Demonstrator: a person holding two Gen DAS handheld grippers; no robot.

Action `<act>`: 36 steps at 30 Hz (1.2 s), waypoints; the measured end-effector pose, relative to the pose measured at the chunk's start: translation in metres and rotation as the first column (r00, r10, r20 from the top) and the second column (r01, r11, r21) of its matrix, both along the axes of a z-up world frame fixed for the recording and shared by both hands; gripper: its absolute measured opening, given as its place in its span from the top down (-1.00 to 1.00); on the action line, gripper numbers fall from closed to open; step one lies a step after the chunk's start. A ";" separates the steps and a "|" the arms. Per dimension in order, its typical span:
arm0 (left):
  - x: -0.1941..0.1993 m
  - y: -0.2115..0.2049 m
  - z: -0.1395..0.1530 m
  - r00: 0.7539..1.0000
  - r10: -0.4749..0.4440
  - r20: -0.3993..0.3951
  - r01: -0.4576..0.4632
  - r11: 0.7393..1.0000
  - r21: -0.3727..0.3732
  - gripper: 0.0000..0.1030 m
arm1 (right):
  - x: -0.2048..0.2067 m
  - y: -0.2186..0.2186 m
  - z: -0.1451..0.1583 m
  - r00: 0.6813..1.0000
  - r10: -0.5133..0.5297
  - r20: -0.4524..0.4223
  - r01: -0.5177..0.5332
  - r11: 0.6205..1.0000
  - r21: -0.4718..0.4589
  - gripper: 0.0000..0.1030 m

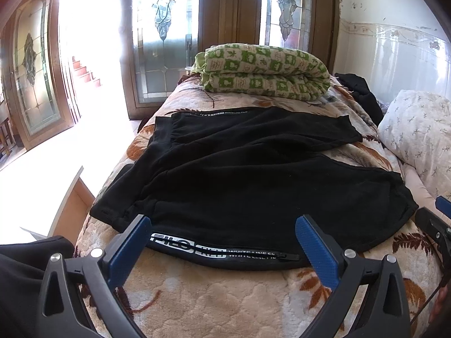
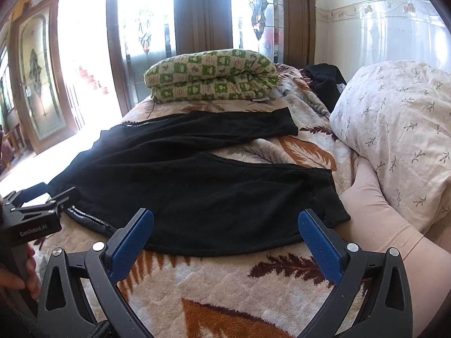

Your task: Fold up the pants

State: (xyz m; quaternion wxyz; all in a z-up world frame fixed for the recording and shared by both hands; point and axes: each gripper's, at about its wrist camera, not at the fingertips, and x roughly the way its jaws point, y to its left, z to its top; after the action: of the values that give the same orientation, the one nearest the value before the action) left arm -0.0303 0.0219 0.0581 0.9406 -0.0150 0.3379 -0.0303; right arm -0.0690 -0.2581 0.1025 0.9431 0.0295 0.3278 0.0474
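Pants (image 1: pixel 239 169) are black and spread flat across the middle of the bed (image 1: pixel 225 304), on top of a fuzzy leaf-print blanket. One leg runs out toward 2 o'clock in the left wrist view, the other toward 3 o'clock, with a strip of blanket showing between them. Waistband end sits at the 9 o'clock side, and there's a white-lettered stripe (image 1: pixel 225 252) along the near edge of the fabric.

Left tool (image 1: pixel 222 239) is spread wide open, blue pads hovering just at the near hem of the pants, right over that stripe, not pinching anything. Right tool (image 2: pixel 225 235) is also spread wide and empty, parked at the near edge of the closer leg, toward the cuff side. In the right wrist view you can see the left tool's black body at 9 o'clock, with a hand (image 2: pixel 17 278) wrapped around its grip.

Folded green-and-white checked quilt (image 1: pixel 265 70) sits at 12 o'clock, past the pants. White pillow with little sprigs (image 2: pixel 394 129) is off at 3 o'clock, and a pile of dark clothes (image 2: pixel 324 81) is near it at about 1 o'clock. Stained-glass doors (image 1: pixel 166 22) are behind the bed, super bright light coming in at 10 o'clock
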 end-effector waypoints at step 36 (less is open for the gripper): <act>0.012 0.007 -0.005 0.997 0.029 -0.077 -0.027 0.999 0.028 -1.00 | 0.003 0.003 -0.006 0.999 0.008 -0.047 -0.008 1.000 0.007 -1.00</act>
State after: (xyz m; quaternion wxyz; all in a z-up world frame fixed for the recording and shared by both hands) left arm -0.0179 0.0292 0.0526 0.9273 -0.0082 0.3741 -0.0119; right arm -0.0657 -0.2550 0.0965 0.9347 0.0327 0.3500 0.0518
